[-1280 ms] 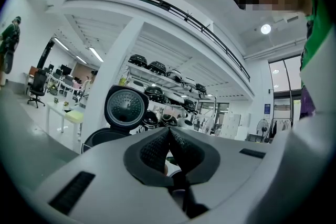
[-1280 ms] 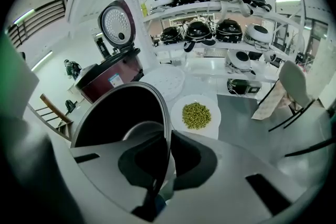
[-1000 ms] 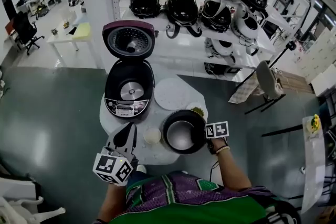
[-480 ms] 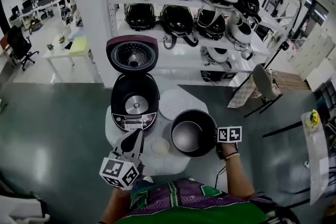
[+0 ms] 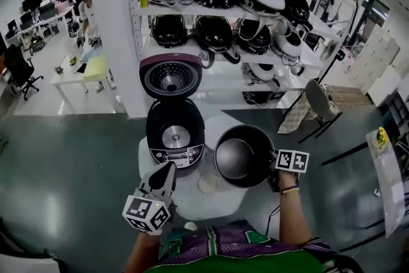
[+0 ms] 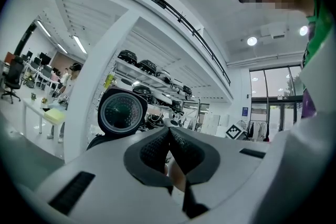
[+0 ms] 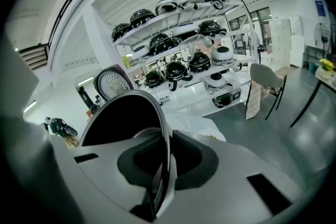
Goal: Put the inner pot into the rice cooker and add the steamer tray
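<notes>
Pot [image 5: 241, 155], raised off the white table [image 5: 192, 201] within the last second, rim pinched in the clamped jaws of the right gripper [image 5: 272, 164], held just right of the open rice cooker [image 5: 174, 134], seemingly ready for lowering in; left gripper [image 5: 166, 169] closed, empty, near the cooker's front.

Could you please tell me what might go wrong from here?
1. The right tongs pinch only one side of the thin rim of the inner pot, so the pot could tilt or slip out.
2. The pot is held close beside the open rice cooker and might knock its edge going in.
3. The shut left tongs sit near the cooker's front and could get in the way.
</notes>
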